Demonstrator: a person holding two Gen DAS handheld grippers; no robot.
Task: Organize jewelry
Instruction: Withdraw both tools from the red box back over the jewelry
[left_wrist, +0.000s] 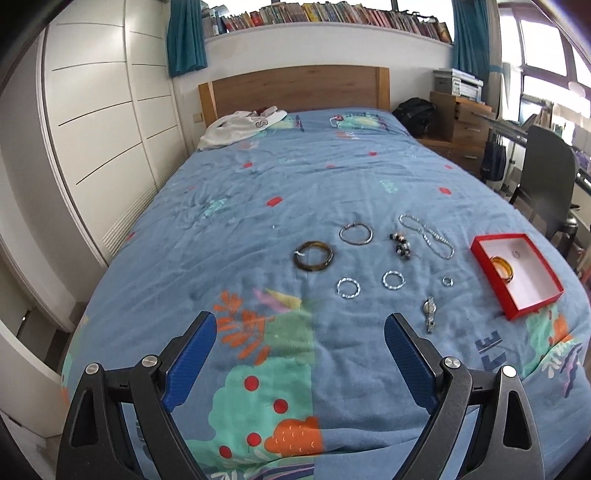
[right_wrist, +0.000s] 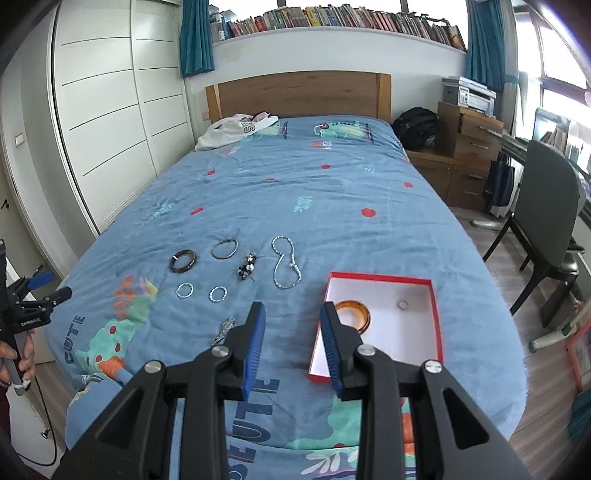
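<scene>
Left gripper (left_wrist: 300, 345) spread wide over the blue bedspread (left_wrist: 258, 206), holding and touching nothing; jewelry laid out at 12 to 1 o'clock. Right gripper (right_wrist: 292, 314) parted moderately, empty, above the bedspread; red box (right_wrist: 437, 314) at 1 o'clock, amber bangle (right_wrist: 356, 312) and small ring (right_wrist: 402, 304) inside

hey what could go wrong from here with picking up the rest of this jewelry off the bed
1. The chain necklace lies loose on the soft blanket; jaws may pinch fabric or lift only part of it.
2. The small ring is tiny and could slip from the wide right gripper.
3. The red box sits near the bed's edge; a nudge could tip it off.
</scene>
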